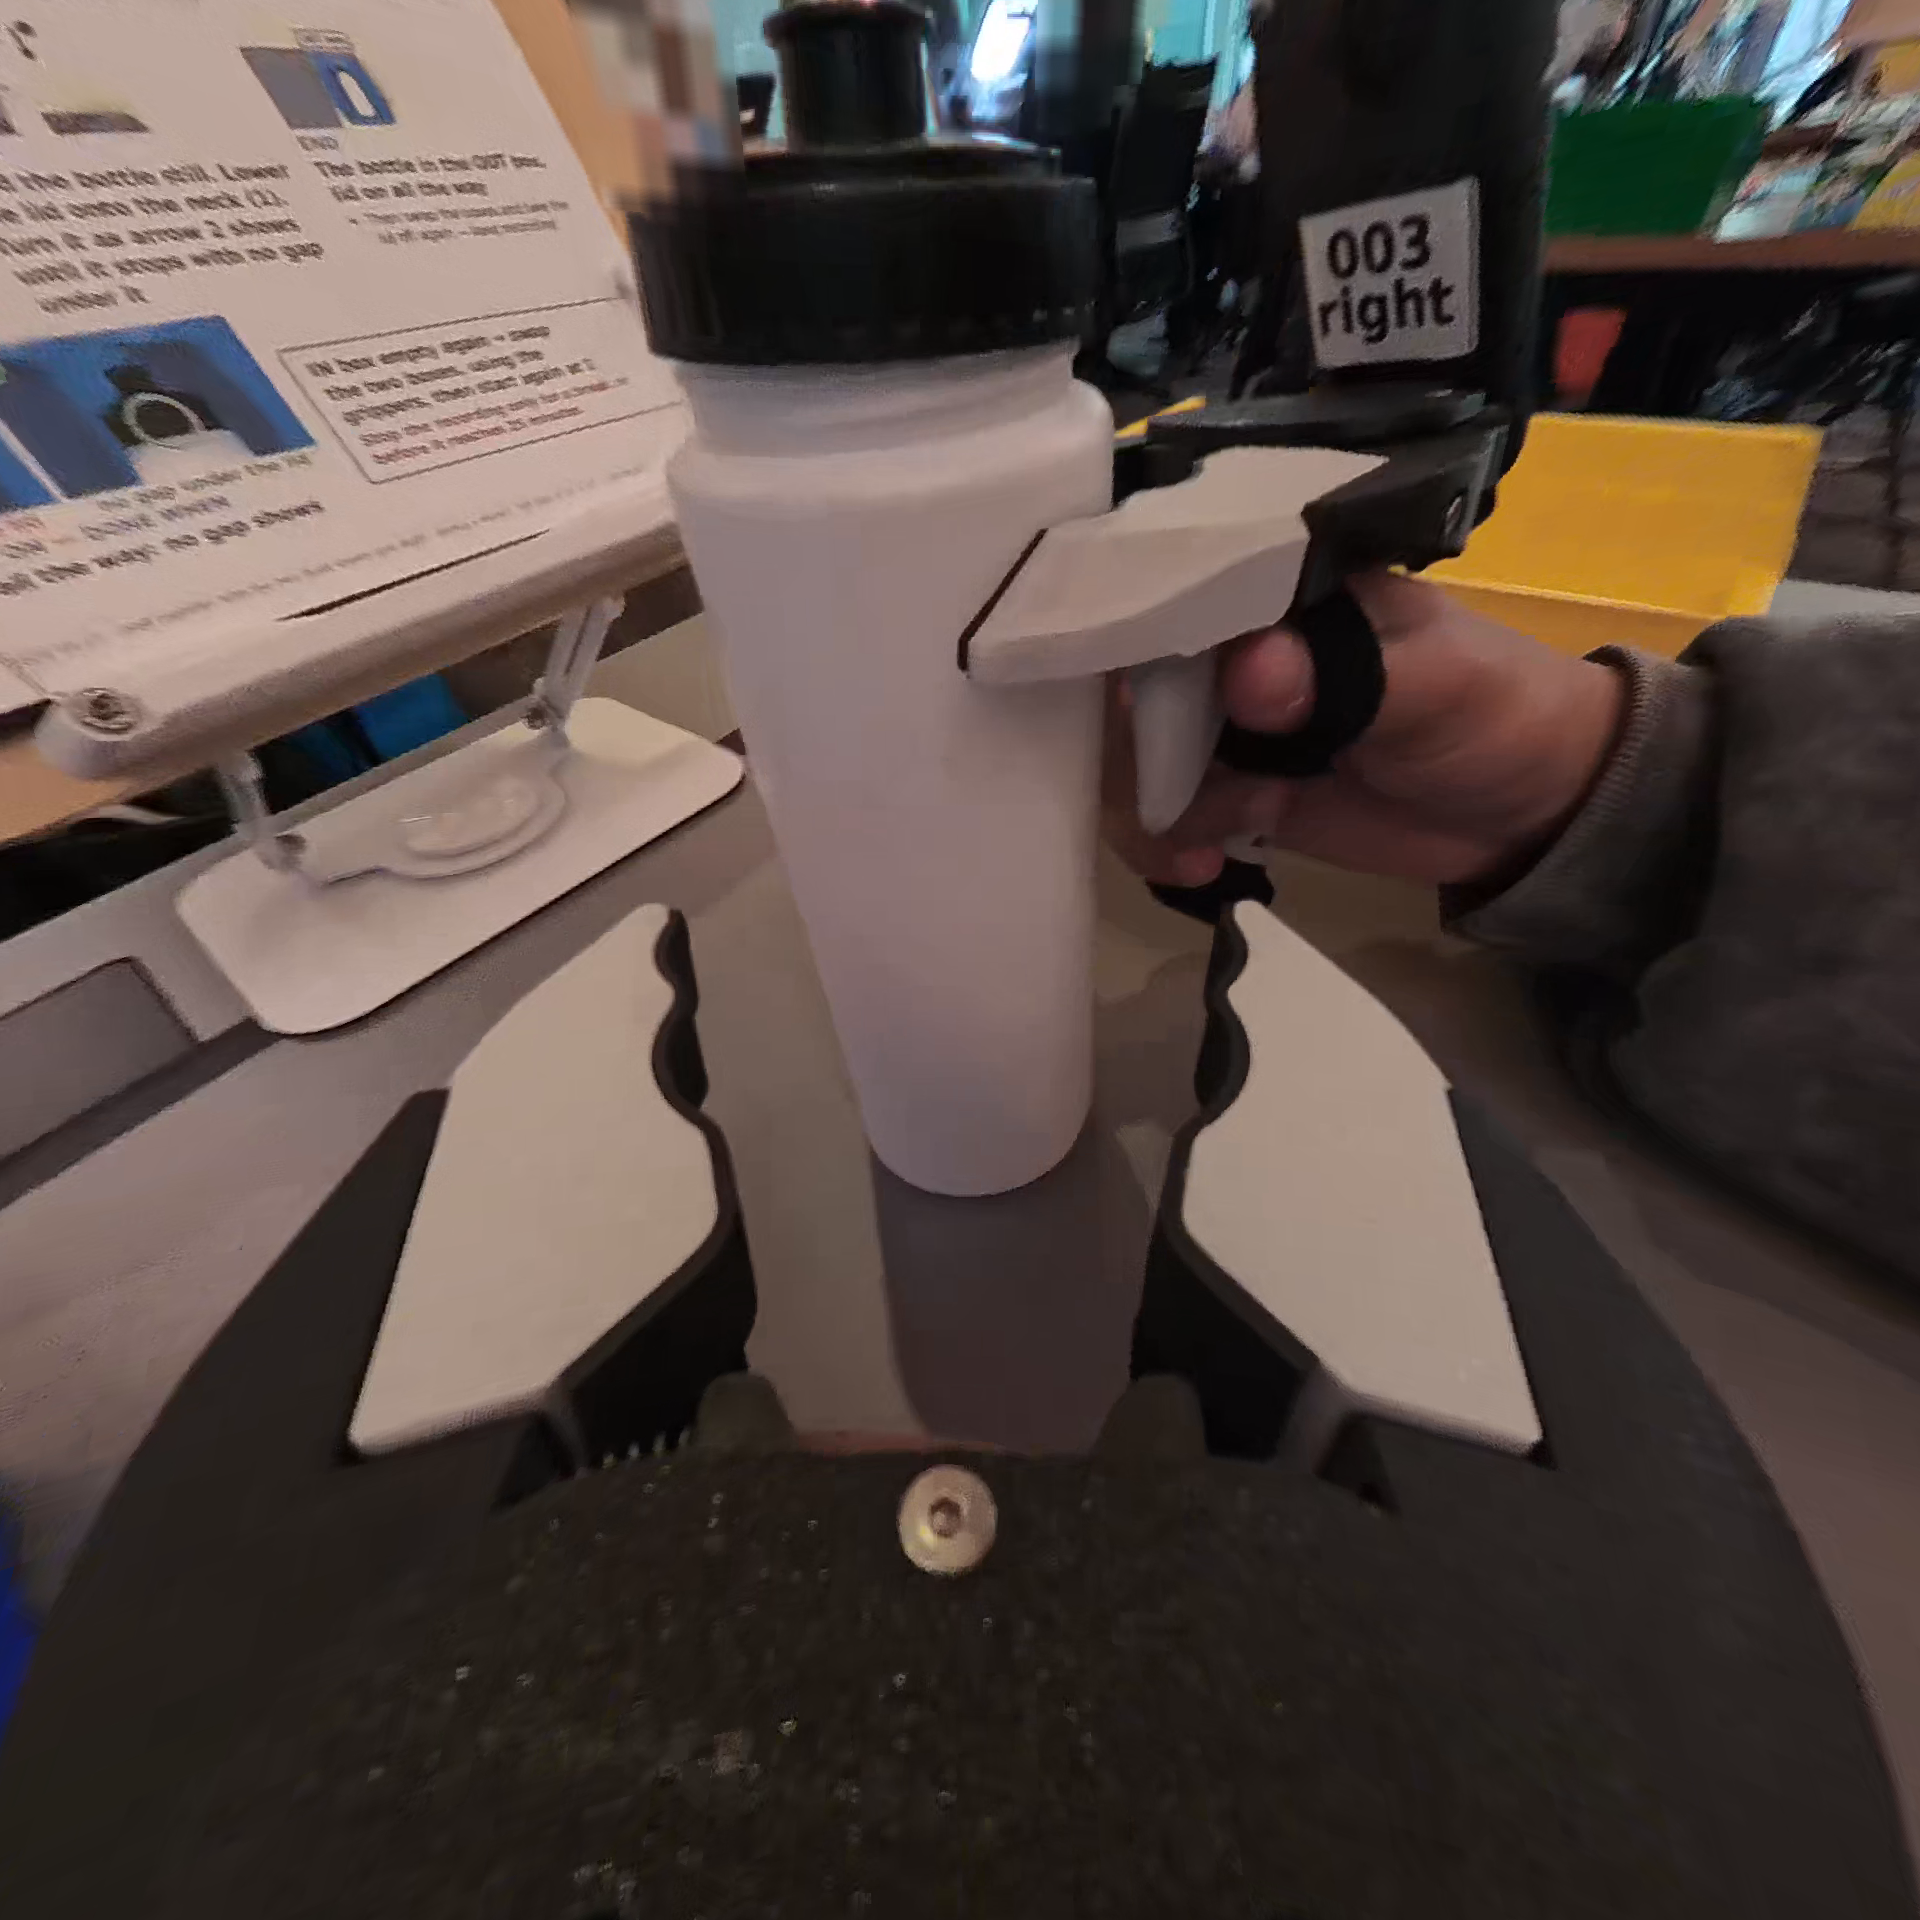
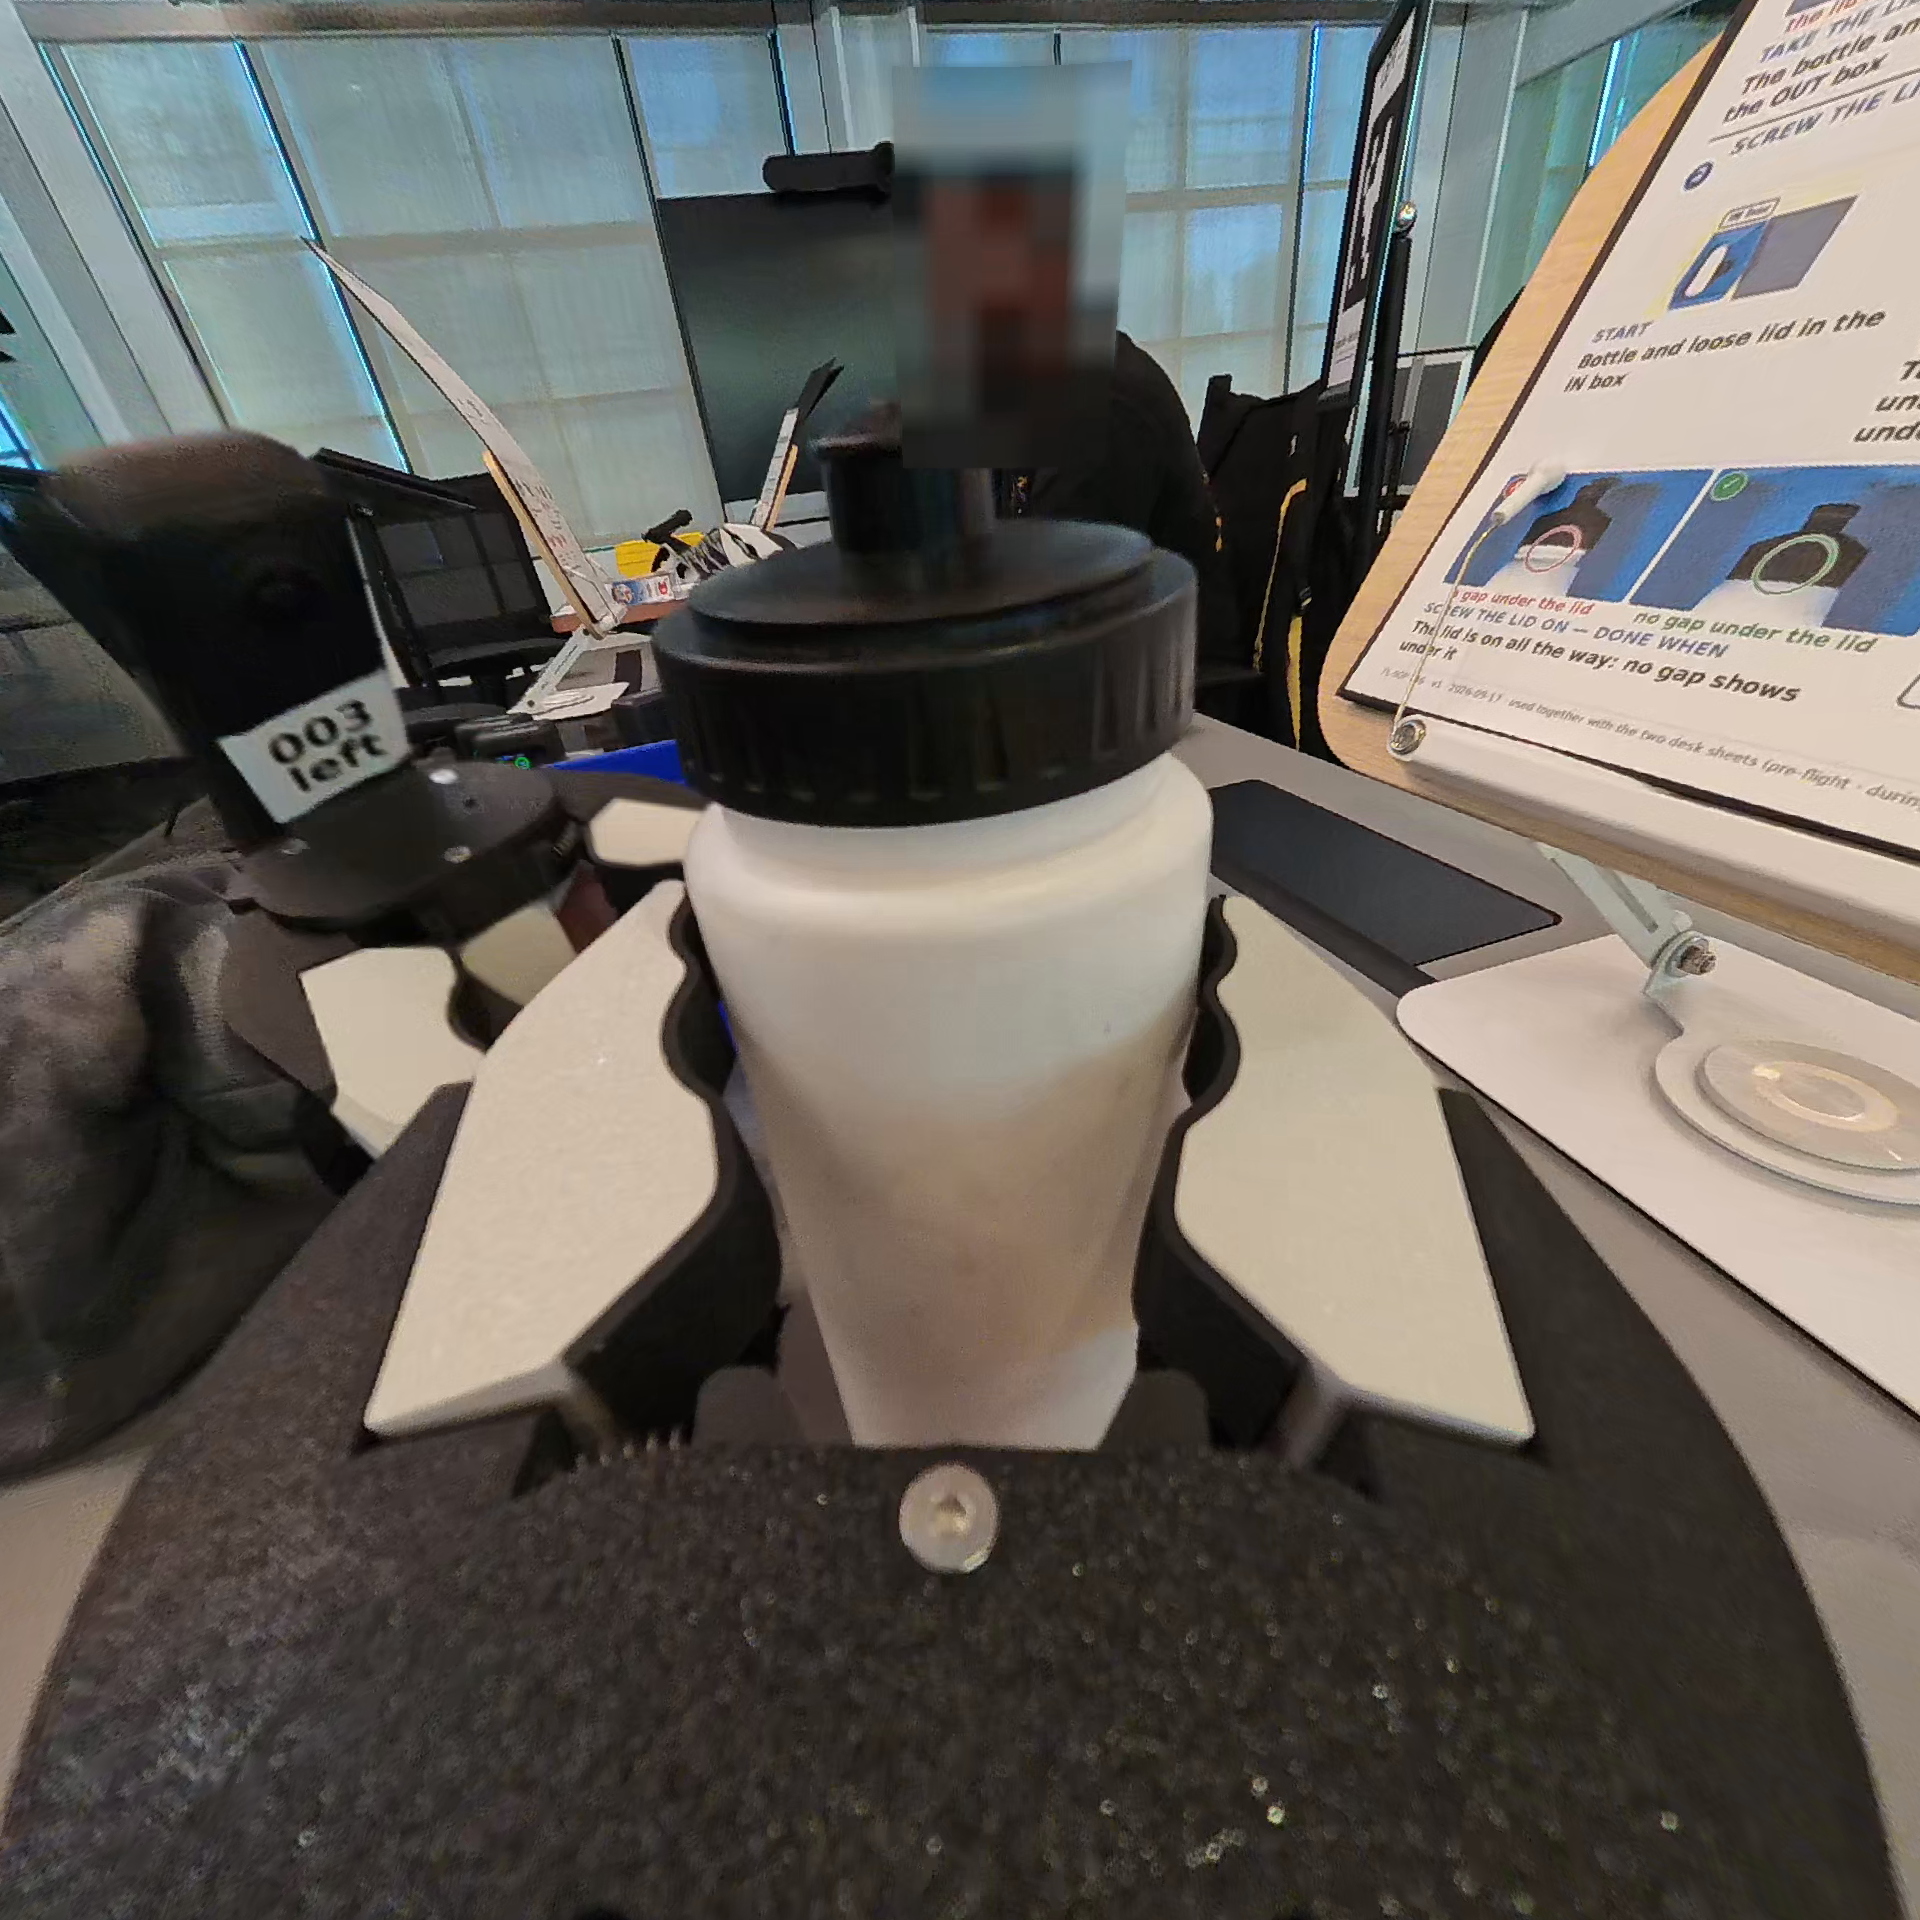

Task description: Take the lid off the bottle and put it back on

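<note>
The right gripper [image 2: 951, 1039] is clamping the bottle [image 2: 951, 1039] about its body, both white fingers [image 2: 582, 1143] pressing against its sides. The bottle is standing upright on the grey table [image 1: 260, 1195], its black lid [image 2: 925, 675] sitting on the neck with no gap showing beneath it.

The left gripper [image 1: 945, 1039] is facing the bottle with its jaws spread wide, the bottle's foot lying just ahead of the gap and touching neither finger. Off its right side a hand [image 1: 1403, 727] in a grey sleeve is squeezing the right gripper's trigger, and beyond that a yellow bin [image 1: 1621, 520] is sitting near the table's edge.

Left of the left gripper (and right of the right one) a tilted instruction board [image 1: 291, 312] is standing on a white base [image 1: 468, 862], close beside the bottle but apart from it. A dark flat pad [image 2: 1371, 883] is lying on the table between the board and the bottle.

The lid's spout is partly covered by a mosaic patch in both views. The bottle's base is hidden behind the right gripper's own body, and the background is blurring into chairs and windows.
</note>
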`<state>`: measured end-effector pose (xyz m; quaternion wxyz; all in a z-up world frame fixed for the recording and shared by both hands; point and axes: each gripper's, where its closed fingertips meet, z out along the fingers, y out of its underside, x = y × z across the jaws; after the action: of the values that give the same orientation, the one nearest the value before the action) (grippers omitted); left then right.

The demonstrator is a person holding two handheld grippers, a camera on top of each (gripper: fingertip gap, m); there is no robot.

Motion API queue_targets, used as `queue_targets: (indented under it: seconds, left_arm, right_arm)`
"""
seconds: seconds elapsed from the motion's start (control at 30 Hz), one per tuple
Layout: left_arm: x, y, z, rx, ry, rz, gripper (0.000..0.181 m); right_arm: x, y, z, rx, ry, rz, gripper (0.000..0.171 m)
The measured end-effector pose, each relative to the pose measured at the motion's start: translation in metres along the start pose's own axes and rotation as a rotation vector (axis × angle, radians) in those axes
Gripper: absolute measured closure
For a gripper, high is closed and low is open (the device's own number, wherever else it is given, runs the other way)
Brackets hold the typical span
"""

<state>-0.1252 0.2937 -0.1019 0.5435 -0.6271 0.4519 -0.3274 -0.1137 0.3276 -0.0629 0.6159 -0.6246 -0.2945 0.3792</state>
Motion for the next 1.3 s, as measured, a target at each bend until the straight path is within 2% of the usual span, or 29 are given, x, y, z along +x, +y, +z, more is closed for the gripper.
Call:
queue_targets:
  seconds: [0.13,0.27,0.4,0.5,0.7,0.87,0.9,1.03,1.3]
  left_arm:
    - [-0.001,0.001,0.024,0.027,0.104,-0.091,0.089]
    - [0.002,-0.008,0.041,0.045,0.257,-0.079,0.080]
    - [0.007,-0.011,0.047,0.106,0.382,-0.091,0.081]
    - [0.007,-0.013,0.048,0.186,0.390,-0.094,0.081]
    - [0.011,-0.012,0.045,0.184,0.404,-0.088,0.081]
    - [0.012,-0.016,0.042,0.192,0.404,-0.090,0.086]
    - [0.009,-0.016,0.042,0.189,0.387,-0.084,0.094]
    - [0.004,-0.016,0.039,0.189,0.370,-0.082,0.102]
    - [0.005,-0.022,0.039,0.174,0.357,-0.052,0.097]
  right_arm:
    - [-0.003,0.001,0.003,-0.014,0.002,-0.015,0.084]
    - [-0.003,0.002,0.003,-0.025,-0.006,-0.010,0.084]
    - [-0.002,0.002,0.002,-0.030,-0.010,0.003,0.084]
    - [0.000,0.001,0.001,-0.041,0.000,0.007,0.083]
    - [-0.003,0.003,-0.001,-0.114,0.021,-0.020,0.084]
    - [-0.002,-0.005,-0.011,-0.104,0.069,-0.004,0.085]
    - [-0.003,-0.009,-0.013,-0.081,0.063,0.011,0.084]
    - [-0.005,-0.015,-0.020,-0.047,0.036,0.065,0.087]
    - [-0.009,-0.013,-0.019,-0.065,0.039,0.031,0.089]
